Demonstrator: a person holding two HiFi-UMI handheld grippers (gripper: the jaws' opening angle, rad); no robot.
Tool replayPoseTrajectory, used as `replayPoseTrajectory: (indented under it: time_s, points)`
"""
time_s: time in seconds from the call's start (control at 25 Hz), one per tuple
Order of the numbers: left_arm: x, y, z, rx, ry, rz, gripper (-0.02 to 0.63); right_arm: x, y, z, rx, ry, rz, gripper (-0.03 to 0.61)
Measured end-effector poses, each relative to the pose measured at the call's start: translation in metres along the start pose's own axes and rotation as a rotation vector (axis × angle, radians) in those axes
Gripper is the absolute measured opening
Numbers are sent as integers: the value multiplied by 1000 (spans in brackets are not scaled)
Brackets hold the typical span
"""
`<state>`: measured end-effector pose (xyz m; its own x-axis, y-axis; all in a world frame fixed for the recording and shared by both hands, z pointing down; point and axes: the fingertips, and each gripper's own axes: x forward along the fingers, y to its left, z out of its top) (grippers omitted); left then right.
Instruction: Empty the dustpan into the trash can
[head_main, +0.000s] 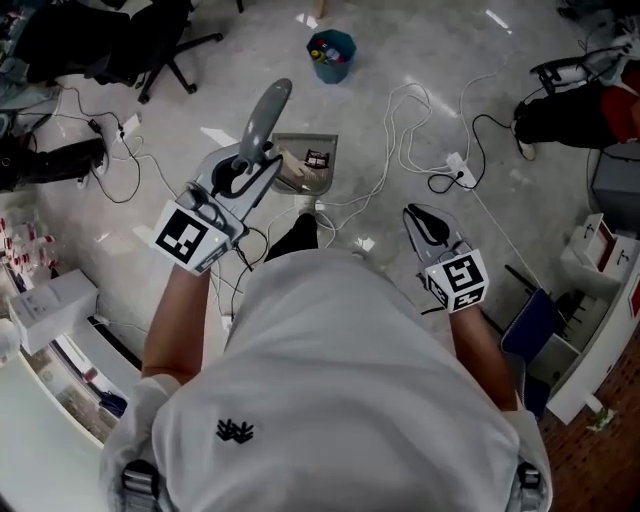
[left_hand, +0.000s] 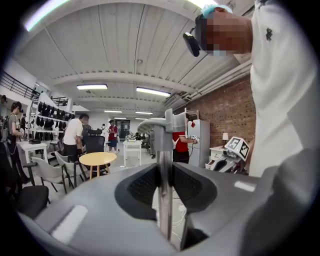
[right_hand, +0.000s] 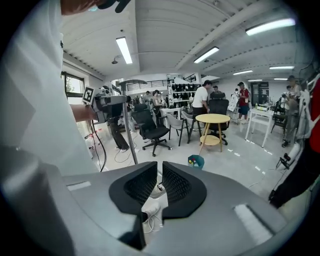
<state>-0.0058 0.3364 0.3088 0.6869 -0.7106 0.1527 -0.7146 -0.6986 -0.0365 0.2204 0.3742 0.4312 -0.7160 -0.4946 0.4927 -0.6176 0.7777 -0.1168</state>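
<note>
Head view, looking steeply down at a person in a white shirt bearing a small black emblem without legible letters. The left gripper (head_main: 238, 178) is held out ahead of the body, its fingers (head_main: 226, 181) clamped on the dustpan's handle (head_main: 265, 120). The dustpan (head_main: 322, 150) hangs just above the floor (head_main: 400, 40), directly in front of the person. It carries pale debris and a scrap with dark print too small to read. The trash can (head_main: 331, 57), teal and holding coloured litter, stands on the floor well beyond the dustpan.

The right gripper (head_main: 425, 225) is held low at the person's right side, well apart from the dustpan. Each gripper carries a cube of black-and-white square markers. White cables (head_main: 420, 120) loop over the floor between dustpan and right gripper.

Left gripper view: left gripper (left_hand: 164, 175) with its fingers pressed on either side of the handle's upright metal shaft (left_hand: 163, 150).

Right gripper view: right gripper (right_hand: 159, 182) with fingers (right_hand: 176, 185) drawn almost together, a thin gap between them and nothing held. The trash can (right_hand: 196, 161) appears ahead on the floor, near a round yellow table (right_hand: 216, 118).

Boxes at the head view's left edge show red print, illegible.
</note>
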Motion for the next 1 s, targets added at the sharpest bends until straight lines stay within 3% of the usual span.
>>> replayPoseTrajectory:
  time_s: [0.44, 0.68, 1.0]
  points:
    - [56, 112, 10, -11, 15, -177, 140, 111, -38, 70, 25, 23, -77, 23]
    - [94, 172, 10, -8, 20, -177, 140, 143, -65, 86, 54, 30, -85, 23]
    - [168, 231, 11, -18, 56, -171, 140, 173, -153, 93, 64, 52, -45, 23]
